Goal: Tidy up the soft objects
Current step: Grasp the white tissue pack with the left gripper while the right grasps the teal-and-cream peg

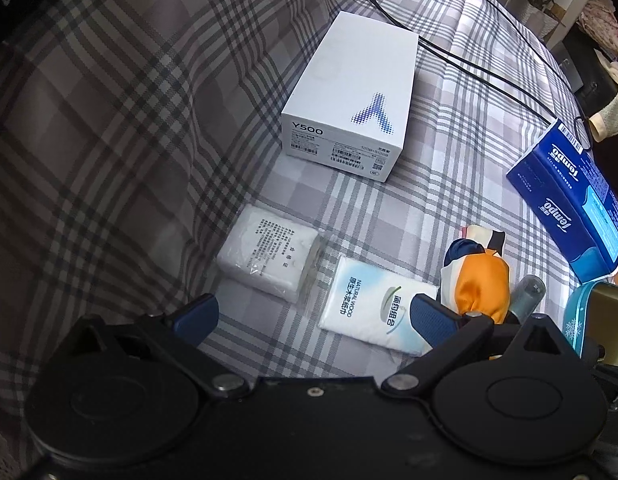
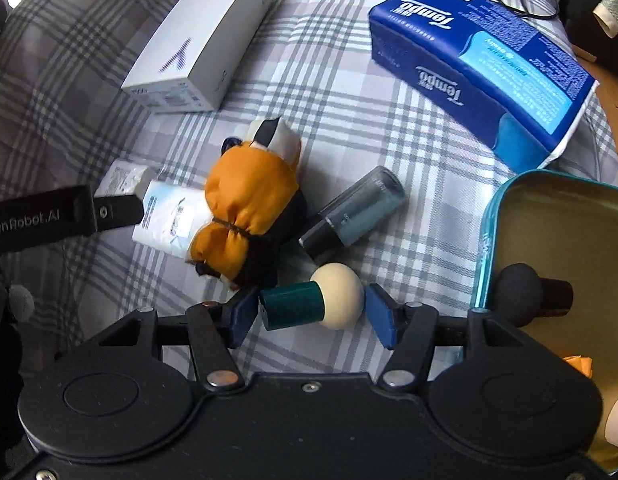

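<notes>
On the plaid bed cover lie a clear-wrapped white tissue pack [image 1: 267, 258], a "Natural Wood" tissue pack [image 1: 375, 312] and an orange bundled cloth [image 1: 479, 282]. My left gripper [image 1: 315, 318] is open and empty, its jaws standing over the two packs. The cloth [image 2: 249, 204] and the tissue pack [image 2: 171, 218] also show in the right wrist view. My right gripper [image 2: 311, 314] is open, its jaws on either side of a green-handled, cream-headed object [image 2: 315, 306] without touching it. A blue Tempo tissue pack [image 2: 485, 68] lies far right.
A white Y500 box [image 1: 351, 96] lies beyond the packs. A grey bottle [image 2: 355, 210] lies beside the cloth. An open teal tin [image 2: 485, 240] stands at the right. A black cable [image 1: 449, 52] runs across the cover. The bed's right edge is close.
</notes>
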